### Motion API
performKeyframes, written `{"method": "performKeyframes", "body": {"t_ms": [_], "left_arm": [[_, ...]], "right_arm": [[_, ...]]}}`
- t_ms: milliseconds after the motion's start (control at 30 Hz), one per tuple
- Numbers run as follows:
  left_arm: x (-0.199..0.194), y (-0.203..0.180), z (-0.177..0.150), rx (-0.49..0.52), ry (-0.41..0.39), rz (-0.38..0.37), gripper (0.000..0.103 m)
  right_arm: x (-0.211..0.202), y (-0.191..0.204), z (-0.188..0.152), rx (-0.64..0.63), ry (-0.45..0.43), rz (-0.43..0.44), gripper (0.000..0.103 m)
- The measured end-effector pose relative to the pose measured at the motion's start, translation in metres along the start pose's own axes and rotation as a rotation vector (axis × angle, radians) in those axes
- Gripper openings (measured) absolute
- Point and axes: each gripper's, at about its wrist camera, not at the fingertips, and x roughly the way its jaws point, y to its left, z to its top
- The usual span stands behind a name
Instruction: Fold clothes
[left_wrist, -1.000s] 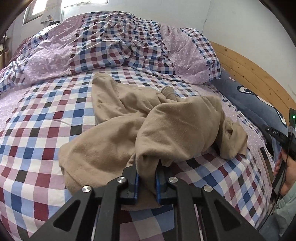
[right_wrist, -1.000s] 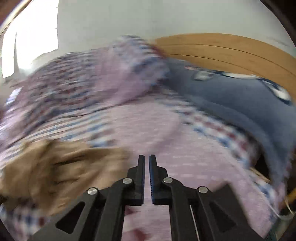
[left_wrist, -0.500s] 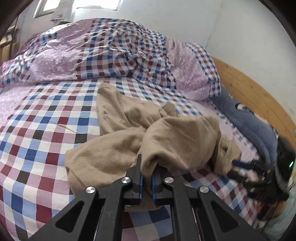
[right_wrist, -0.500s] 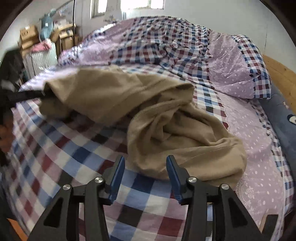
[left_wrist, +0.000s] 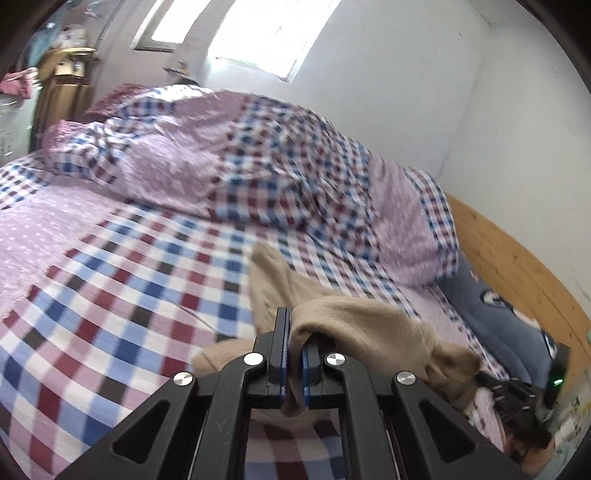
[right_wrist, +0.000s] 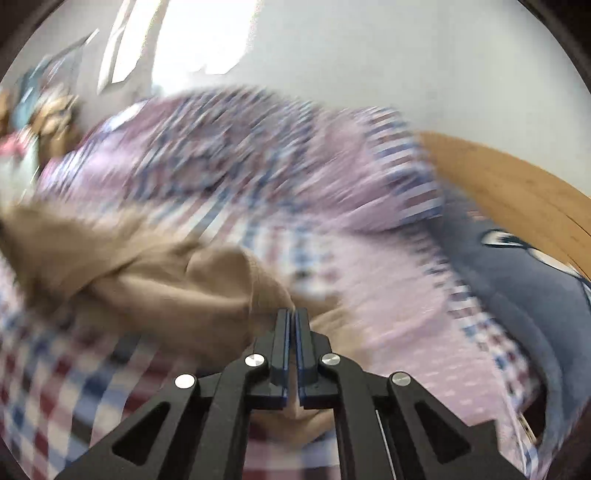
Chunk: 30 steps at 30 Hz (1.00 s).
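Observation:
A crumpled tan garment (left_wrist: 362, 325) lies on the checked bedsheet (left_wrist: 129, 277), partly lifted off it. My left gripper (left_wrist: 295, 332) is shut on a raised fold of it, and cloth hangs down between the blue pads. In the blurred right wrist view the same garment (right_wrist: 166, 280) stretches away to the left. My right gripper (right_wrist: 294, 314) has its jaws closing tight on the garment's near edge, with tan cloth showing through the gap below. The right gripper (left_wrist: 517, 398) also appears low right in the left wrist view, at the garment's far corner.
A bunched checked and lilac duvet (left_wrist: 221, 155) fills the back of the bed. A dark blue pillow (left_wrist: 498, 317) lies along the wooden headboard (left_wrist: 517, 266) on the right. Shelves with clutter (left_wrist: 62, 74) stand at the far left under a window.
The left gripper has risen and swung with its fold, pulling the garment up. The right gripper opened wide over the garment's edge, then shut on it.

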Motion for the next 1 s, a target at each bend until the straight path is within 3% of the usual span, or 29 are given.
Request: {"method": "performKeyframes", "body": {"t_ms": [133,200,267,367,533,600,733,833,933,967,1000], "left_arm": [[-0.025,0.014,0.012,-0.063,-0.108,-0.004,0.004],[-0.039,0.015,0.017,-0.068,-0.168,-0.003,0.004],[-0.046,0.017,0.021,-0.067,-0.188,0.004,0.004],[-0.033,0.023,0.020,-0.064,-0.130,0.037,0.004],[-0.002,0.039,0.012,-0.090,-0.007,0.147,0.004],[0.004,0.044,0.007,-0.107,0.018,0.178,0.004],[0.009,0.046,0.002,-0.113,0.042,0.202,0.004],[0.009,0.048,0.001,-0.113,0.053,0.214,0.008],[0.009,0.052,0.000,-0.120,0.059,0.227,0.041],[0.007,0.055,0.000,-0.135,0.052,0.233,0.057],[0.006,0.058,-0.001,-0.149,0.050,0.234,0.065]], "right_arm": [[-0.041,-0.039,0.021,0.135,-0.178,-0.171,0.000],[-0.044,-0.052,0.028,0.172,-0.184,-0.206,0.000],[-0.030,-0.059,0.027,0.198,-0.116,-0.159,0.000],[0.005,-0.048,0.010,0.186,0.042,-0.031,0.003],[0.031,0.006,-0.010,0.000,0.176,0.064,0.006],[0.029,0.017,-0.012,-0.041,0.170,0.069,0.013],[0.022,0.039,-0.013,-0.116,0.144,0.074,0.037],[0.020,0.046,-0.016,-0.141,0.134,0.078,0.046],[0.019,0.048,-0.019,-0.189,0.149,0.104,0.057],[0.019,0.047,-0.020,-0.211,0.152,0.110,0.065],[0.018,0.046,-0.021,-0.233,0.156,0.116,0.067]]}}
